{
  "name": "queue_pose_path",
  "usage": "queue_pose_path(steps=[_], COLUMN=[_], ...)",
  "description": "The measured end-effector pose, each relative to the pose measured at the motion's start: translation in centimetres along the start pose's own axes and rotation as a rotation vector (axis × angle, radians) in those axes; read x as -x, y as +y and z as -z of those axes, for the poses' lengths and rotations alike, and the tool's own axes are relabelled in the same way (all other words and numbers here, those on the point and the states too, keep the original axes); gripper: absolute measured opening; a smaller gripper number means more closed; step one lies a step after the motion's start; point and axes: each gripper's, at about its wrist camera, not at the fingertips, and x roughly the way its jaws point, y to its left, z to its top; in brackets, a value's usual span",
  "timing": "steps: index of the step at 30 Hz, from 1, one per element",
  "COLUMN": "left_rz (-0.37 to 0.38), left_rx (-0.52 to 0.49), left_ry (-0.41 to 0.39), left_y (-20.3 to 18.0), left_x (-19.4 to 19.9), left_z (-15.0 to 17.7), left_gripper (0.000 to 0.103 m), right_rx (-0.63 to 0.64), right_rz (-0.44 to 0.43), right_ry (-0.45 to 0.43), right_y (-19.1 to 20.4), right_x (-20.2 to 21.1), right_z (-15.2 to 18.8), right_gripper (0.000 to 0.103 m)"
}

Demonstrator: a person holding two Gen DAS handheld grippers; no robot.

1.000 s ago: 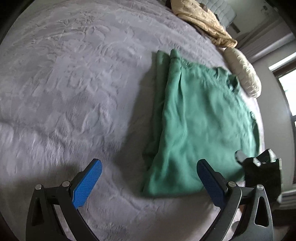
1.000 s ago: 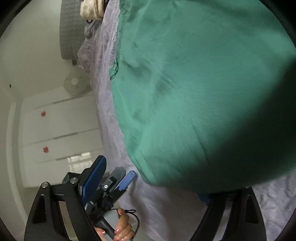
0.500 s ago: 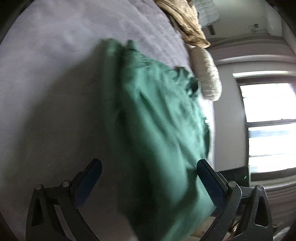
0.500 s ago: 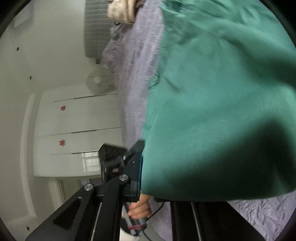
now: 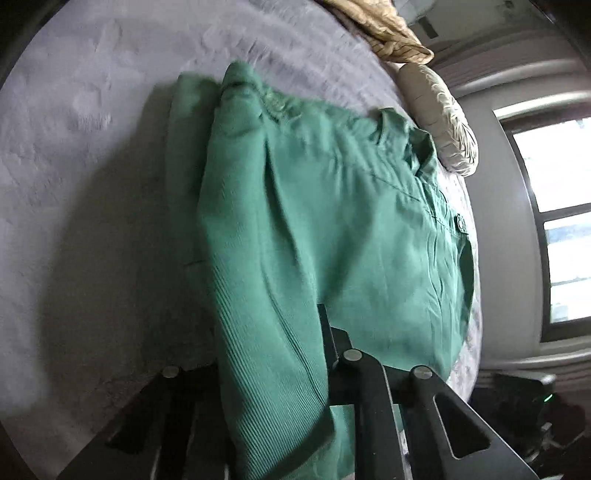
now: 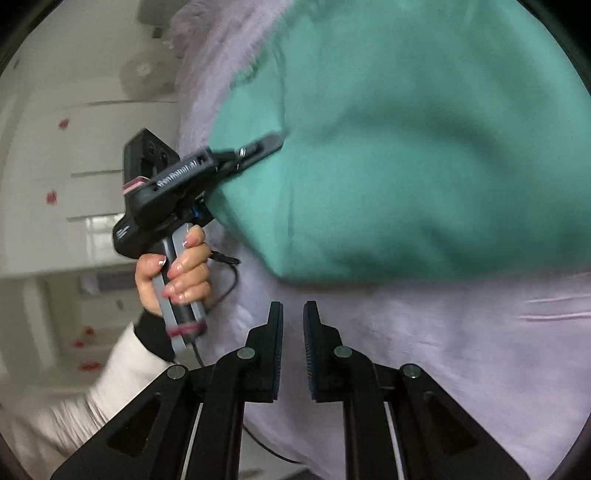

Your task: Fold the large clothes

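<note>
- The green garment (image 5: pixel 332 229) is lying on the lilac-grey bed cover (image 5: pixel 92 166), already folded lengthwise into a long panel. Looks like trousers to me: there's a waistband-ish end with a button over by the pale pillow (image 5: pixel 439 118). A tan blanket (image 5: pixel 376 33) is bunched up further off at the head of the bed.
- The left gripper (image 5: pixel 273 387) is clenched on the near end of the garment. A thick ribbed fold runs down right between its fingers (image 5: pixel 328 332), and the right wrist view backs this up: its tip is buried in the cloth's edge.
- The right gripper (image 6: pixel 293 347) is off the cloth, over bare bed cover just beside the garment's near edge. Its fingers (image 6: pixel 275 332) are nearly together with only a slim gap, nothing in it, and they're opening a touch.
- Handling guess: soft, floppy cotton or corduroy, light but bulky. It won't hold a shape, so lifted from one point it'll sag and the stacked layers will probably slide apart.
- Not slippery or fragile by the look of it. The ribbed weave should give the pads plenty of bite, so a firm pinch is fine.
- Where to grab: I'd go for the two near corners, pinching through all the layers at once. The left side has its corner; the right one wants the matching corner on its side so the end lifts evenly.
- The bed cover is plush, so dig in too low and you'll likely snag it along with the garment.
</note>
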Motion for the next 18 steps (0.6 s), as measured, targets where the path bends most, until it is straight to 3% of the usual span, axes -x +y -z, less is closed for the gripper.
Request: queue_pose_path(steps=[5,7,10,13,18], left_rz=[-0.008,-0.002,-0.001,-0.005,-0.002], left_rx=[-0.068,-0.099,-0.162,-0.270,-0.460], left_ry=[-0.059,-0.087,-0.120,-0.143,-0.131], left_y=[-3.6,-5.7,-9.6,-15.3,-25.2], left_x=[1.9,3.1,4.4,4.3,1.6], left_z=[-0.2,-0.4,-0.8,-1.3,-1.3], left_gripper=[0.014,0.014,0.014,0.014,0.014], right_rx=[0.054,0.046,0.003,0.003,-0.035], right_rz=[0.225,0.264,0.313,0.316,0.163], right_ry=[-0.246,-0.263,-0.199,-0.212,-0.235], right_y=[-1.5,-2.9,-5.5,-6.6,-7.5], right_x=[7.4,7.4,4.5,3.2,4.8], right_z=[-2.7,-4.2,-5.5,-5.6,-5.2], right_gripper=[0.010,0.010,0.007,0.007,0.007])
